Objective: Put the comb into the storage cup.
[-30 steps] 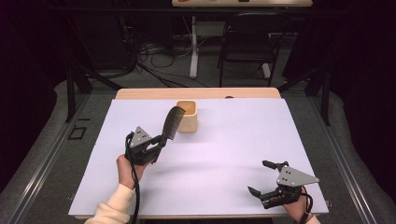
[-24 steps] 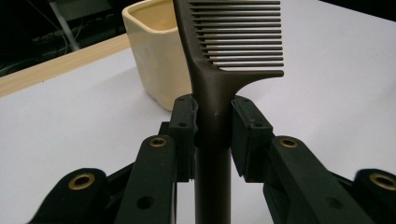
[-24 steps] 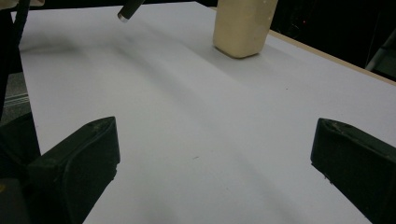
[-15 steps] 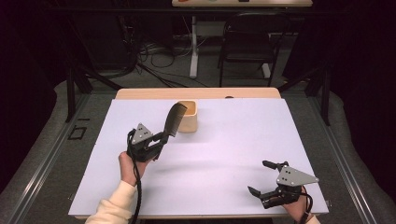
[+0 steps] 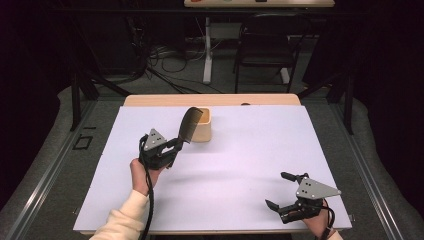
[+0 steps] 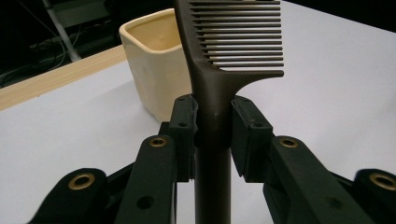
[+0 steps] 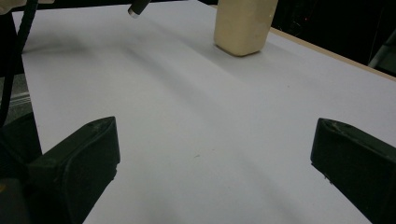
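Covering most of the scene was one worktop (image 5: 240,200), pale and broad, with a strip of bare wood along its far edge. Two grippers worked over it, one per hand. And just one cream cup (image 5: 201,125) stood near the far edge, square-mouthed, open side up. One dark comb (image 5: 189,126) was in play, and that made the count: one worktop, two grippers, one cup, one comb.

Beyond the worktop sat a dark chair (image 5: 262,45) and a tangle of floor cables (image 5: 165,65), well apart from the action. Nothing lay between the comb and the cup; the open stretch in front of the right gripper (image 5: 282,192) was bare too.

The left gripper (image 5: 172,147) held the comb by its handle, fingers (image 6: 184,126) pinched tight on either side just below the teeth. The comb rose tilted toward the cup, its toothed end near the cup's rim in the high view. The right gripper rested low at the near right corner, fingers (image 7: 79,158) spread wide, gripping nothing.
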Available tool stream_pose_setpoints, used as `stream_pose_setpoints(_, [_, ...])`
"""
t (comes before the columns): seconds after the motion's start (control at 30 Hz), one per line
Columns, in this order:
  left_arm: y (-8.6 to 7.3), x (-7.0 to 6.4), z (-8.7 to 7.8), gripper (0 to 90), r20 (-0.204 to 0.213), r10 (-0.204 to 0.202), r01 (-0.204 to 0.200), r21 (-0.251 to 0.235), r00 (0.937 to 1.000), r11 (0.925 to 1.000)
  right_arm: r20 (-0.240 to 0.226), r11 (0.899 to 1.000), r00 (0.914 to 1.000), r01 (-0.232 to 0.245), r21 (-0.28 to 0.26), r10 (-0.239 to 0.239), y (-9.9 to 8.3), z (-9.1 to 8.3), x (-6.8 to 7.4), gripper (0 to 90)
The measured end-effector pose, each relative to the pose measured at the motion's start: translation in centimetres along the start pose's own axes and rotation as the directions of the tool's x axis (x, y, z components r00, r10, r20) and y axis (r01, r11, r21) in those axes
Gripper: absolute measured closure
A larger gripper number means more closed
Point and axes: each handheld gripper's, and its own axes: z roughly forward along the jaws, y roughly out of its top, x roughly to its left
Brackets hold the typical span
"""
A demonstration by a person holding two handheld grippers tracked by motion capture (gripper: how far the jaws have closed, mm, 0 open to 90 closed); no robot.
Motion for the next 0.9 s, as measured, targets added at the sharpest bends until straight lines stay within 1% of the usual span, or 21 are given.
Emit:
stream_pose_setpoints(0.13, [0.2, 0.0, 0.2, 71.9, 0.000, 0.000, 0.000, 0.001, 1.0000, 1.0000, 0.001, 1.000, 1.0000, -0.003, 0.003, 0.003, 0.0, 0.0, -0.1, 0.7])
stream_pose_setpoints(0.43, [0.8, -0.1, 0.3, 71.9, 0.000, 0.002, -0.002, -0.016, 1.0000, 0.9999, 0.002, 1.000, 1.0000, -0.001, 0.004, 0.001, 0.0, 0.0, -0.1, 0.7])
stream_pose_setpoints(0.7, [1.2, 0.2, 0.4, 71.9, 0.005, -0.008, 0.008, -0.030, 1.0000, 0.9995, 0.002, 1.000, 1.0000, -0.003, 0.006, 0.003, 0.0, 0.0, 0.0, 0.7])
stream_pose_setpoints(0.9, [1.6, 0.2, 0.8, 71.9, 0.009, -0.014, 0.015, -0.041, 0.9999, 0.9991, 0.003, 1.000, 1.0000, -0.003, 0.006, 0.003, 0.0, 0.1, 0.0, 0.7])
